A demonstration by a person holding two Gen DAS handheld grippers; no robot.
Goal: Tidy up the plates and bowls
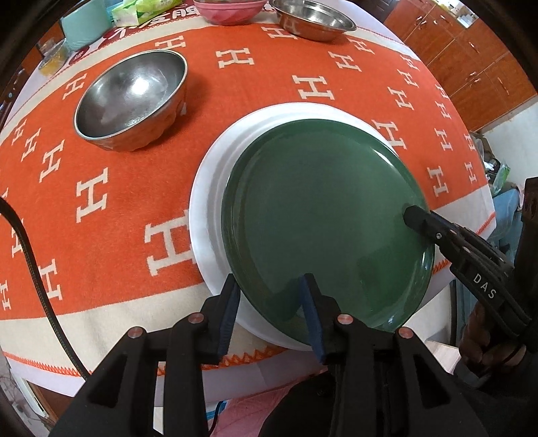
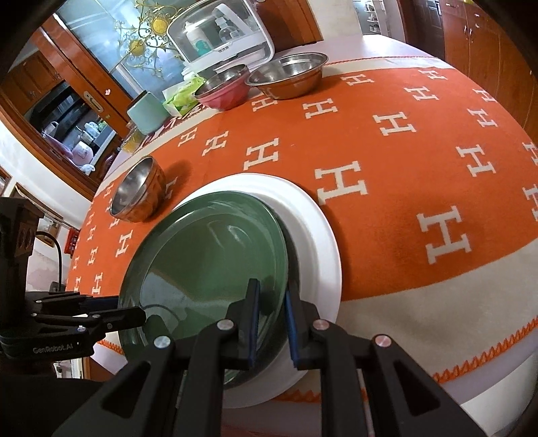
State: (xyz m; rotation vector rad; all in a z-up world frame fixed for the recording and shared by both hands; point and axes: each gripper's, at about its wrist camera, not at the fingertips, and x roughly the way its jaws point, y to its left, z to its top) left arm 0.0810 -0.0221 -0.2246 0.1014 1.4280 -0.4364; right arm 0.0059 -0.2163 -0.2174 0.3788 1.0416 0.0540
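Observation:
A dark green plate (image 1: 319, 218) (image 2: 208, 262) lies tilted over a larger white plate (image 1: 208, 201) (image 2: 316, 242) on the orange cloth near the table's front edge. My left gripper (image 1: 269, 279) points steeply down and straddles the green plate's near rim. One blue pad is outside the edge and one is over the plate, with a gap showing, so it is open. It also appears at the left (image 2: 134, 312) of the right wrist view. My right gripper (image 2: 272, 284) is shut on the green plate's right rim, and its black fingertip (image 1: 412, 215) rests on top of the plate.
A deep steel bowl (image 1: 131, 97) (image 2: 138, 191) stands left of the plates. At the far side are a wide steel bowl (image 1: 312, 18) (image 2: 289, 74), a pink bowl (image 1: 228, 10) (image 2: 225, 90), a tissue pack (image 2: 181, 97) and a teal container (image 2: 146, 112). The table edge is close below the plates.

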